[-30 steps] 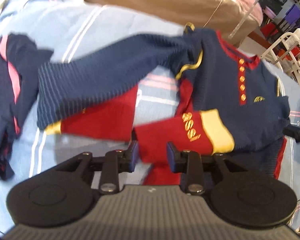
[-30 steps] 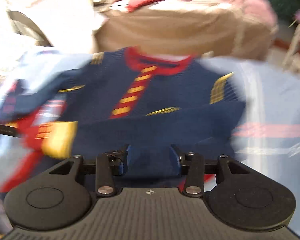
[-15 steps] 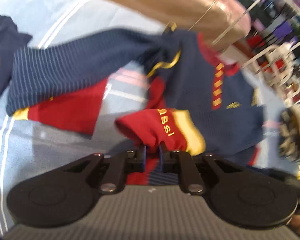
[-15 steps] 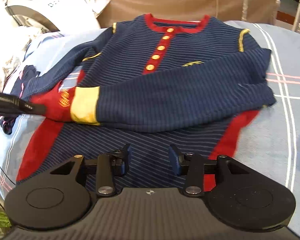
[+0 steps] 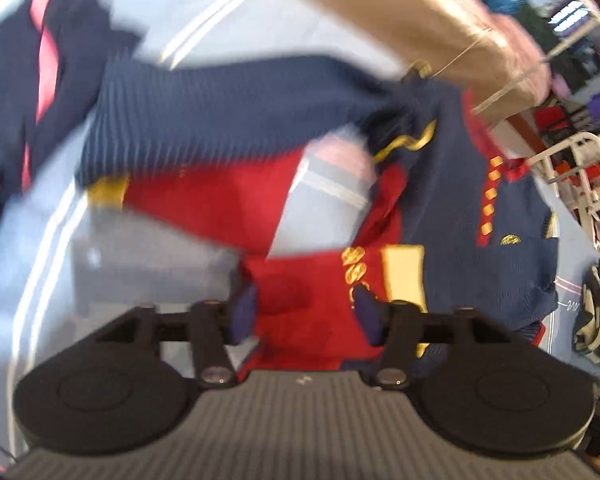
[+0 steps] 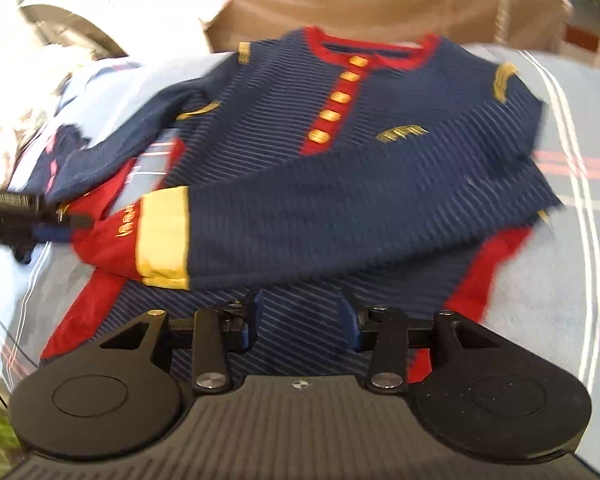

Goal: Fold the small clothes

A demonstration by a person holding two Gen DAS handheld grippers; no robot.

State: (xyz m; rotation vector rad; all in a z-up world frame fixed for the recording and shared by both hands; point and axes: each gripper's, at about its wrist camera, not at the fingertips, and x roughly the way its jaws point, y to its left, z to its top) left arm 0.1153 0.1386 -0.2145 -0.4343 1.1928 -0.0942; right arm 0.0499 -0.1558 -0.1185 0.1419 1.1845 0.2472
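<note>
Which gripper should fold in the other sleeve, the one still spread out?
Probably the left gripper. Its open jaws sit at the red cuff of the folded sleeve, and the unfolded sleeve lies just beyond. The right gripper, open, hovers over the sweater hem, farther from that sleeve.

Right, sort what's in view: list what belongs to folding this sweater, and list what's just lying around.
In the job:
- navy striped sweater
- its folded-over sleeve with the red and yellow cuff
- left gripper, open around that cuff
- right gripper, open over the hem

Lying about:
- dark garment with pink stripe
- brown covered bundle
- white rack
</note>
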